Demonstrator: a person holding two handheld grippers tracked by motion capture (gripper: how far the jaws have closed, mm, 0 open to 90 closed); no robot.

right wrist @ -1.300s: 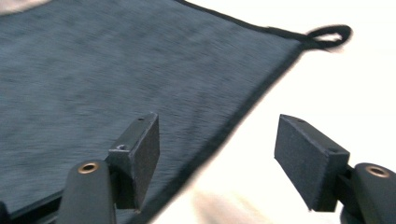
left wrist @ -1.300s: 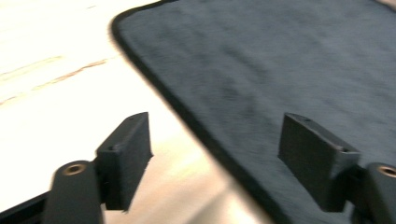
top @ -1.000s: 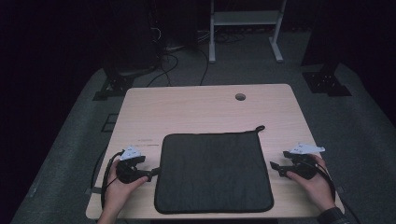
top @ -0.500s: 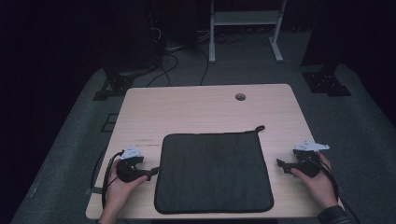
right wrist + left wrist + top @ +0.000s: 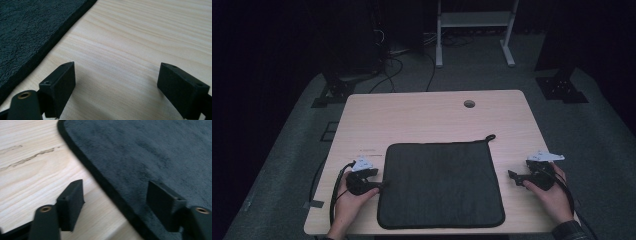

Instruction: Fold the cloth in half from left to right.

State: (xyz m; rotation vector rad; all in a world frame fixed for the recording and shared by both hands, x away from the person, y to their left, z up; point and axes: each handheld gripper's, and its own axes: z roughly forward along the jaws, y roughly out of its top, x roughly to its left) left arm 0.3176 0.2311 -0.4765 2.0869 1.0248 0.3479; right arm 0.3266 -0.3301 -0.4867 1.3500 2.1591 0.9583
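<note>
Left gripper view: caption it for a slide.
Open left gripper straddling the dark mat's edge on the wooden table.

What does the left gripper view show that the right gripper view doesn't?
In the left gripper view, one jaw hangs over the dark mat and the other over the wooden table, straddling the mat's edge. In the right gripper view, both jaws sit over bare wood, with the mat off to one side. Both show open jaws, nothing between them, and the same mat and table.
</note>
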